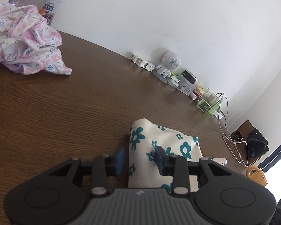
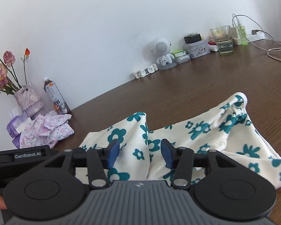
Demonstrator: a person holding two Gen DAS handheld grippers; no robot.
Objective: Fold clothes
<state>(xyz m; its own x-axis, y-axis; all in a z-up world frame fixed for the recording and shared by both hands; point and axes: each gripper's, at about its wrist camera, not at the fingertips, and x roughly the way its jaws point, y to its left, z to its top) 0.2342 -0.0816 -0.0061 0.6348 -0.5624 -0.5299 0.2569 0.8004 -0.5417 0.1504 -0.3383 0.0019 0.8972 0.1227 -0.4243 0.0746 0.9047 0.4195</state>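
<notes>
Cream teal-flowered garment [image 2: 206,131]: lies on brown table [image 2: 196,78]. Left gripper [image 1: 140,158], right gripper [image 2: 140,152]: jaws parted around its folds, pads not pressing.

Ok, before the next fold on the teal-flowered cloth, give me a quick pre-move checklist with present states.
1. Left gripper free of the teal-flowered cloth: ok, pads stand apart with cloth between.
2. Right gripper released: ok, jaws open over a raised fold.
3. Cloth lying flat: not ok, ridges and a bunched corner stand up.
4. Bare table beyond the cloth: ok.
5. Pink floral garment apart from the work: ok.
6. Glass clear of the cloth: ok, back by the wall.
</notes>
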